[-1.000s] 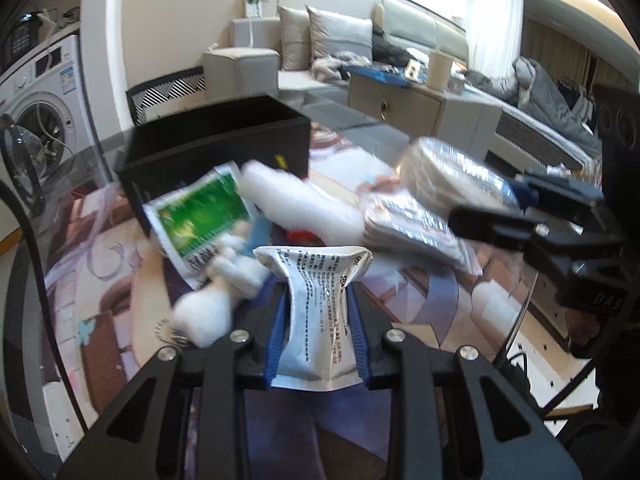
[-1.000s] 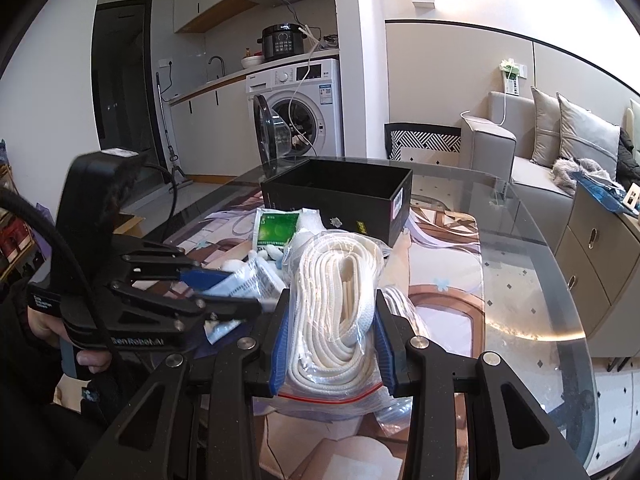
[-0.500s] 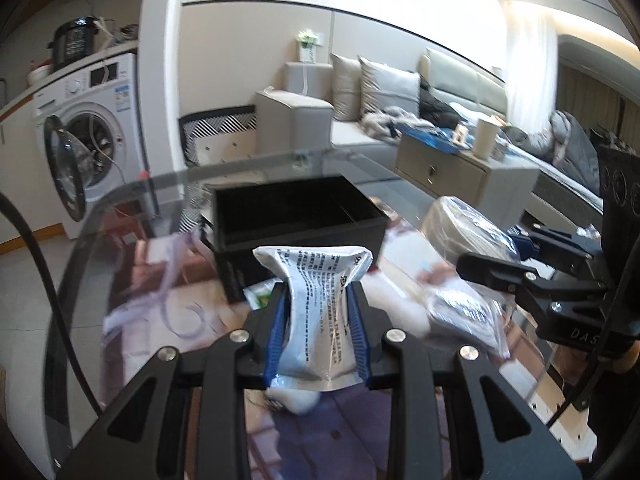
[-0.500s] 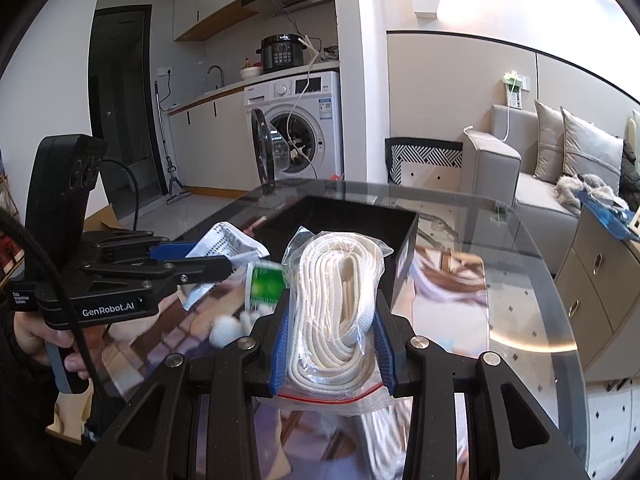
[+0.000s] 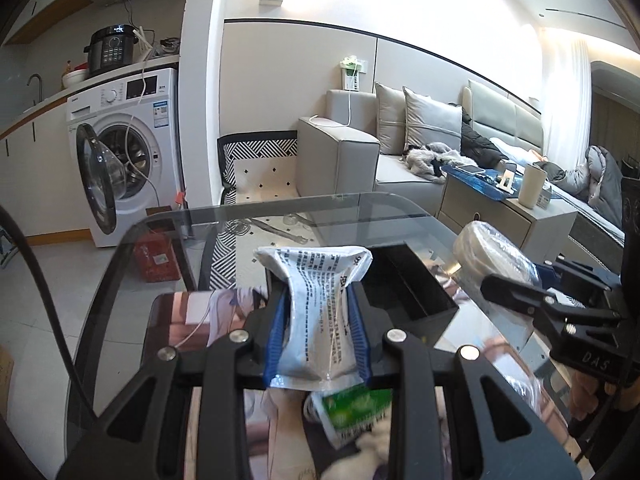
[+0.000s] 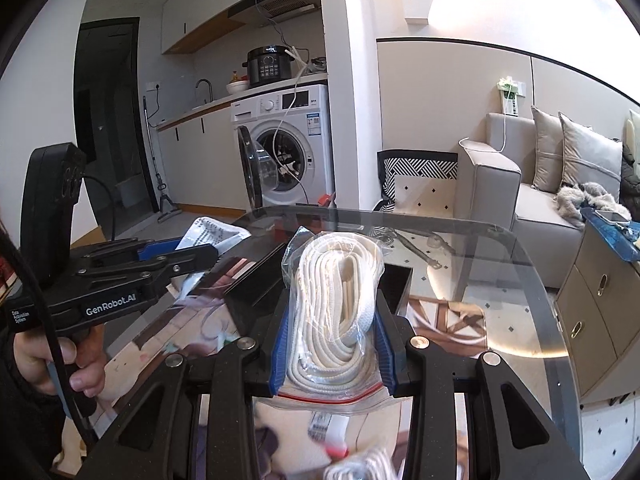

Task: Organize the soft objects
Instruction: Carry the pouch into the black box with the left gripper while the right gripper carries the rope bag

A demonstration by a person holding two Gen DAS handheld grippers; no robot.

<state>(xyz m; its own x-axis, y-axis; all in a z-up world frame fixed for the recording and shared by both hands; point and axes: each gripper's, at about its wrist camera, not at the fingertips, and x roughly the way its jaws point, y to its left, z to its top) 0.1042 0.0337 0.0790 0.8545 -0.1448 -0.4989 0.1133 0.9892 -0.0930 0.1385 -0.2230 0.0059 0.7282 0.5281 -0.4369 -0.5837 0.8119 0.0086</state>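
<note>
White printed soft pouch (image 5: 320,312) and clear bag of white rope (image 6: 336,312) are gripped in closed jaws, upright, just before the open black box (image 5: 404,284) on the glass desk (image 5: 132,280).

Beyond the glass table (image 5: 280,216), a white washing machine (image 5: 132,152) stands with its round door (image 5: 96,184) swung open, and a black pressure cooker (image 5: 110,49) sits on the counter above it. A grey sofa (image 5: 360,152) with two cushions (image 5: 416,120) fills the right side, beside a chair (image 5: 260,160) patterned in black and white. A red box (image 5: 156,258) rests on the floor under the table's edge.
</note>
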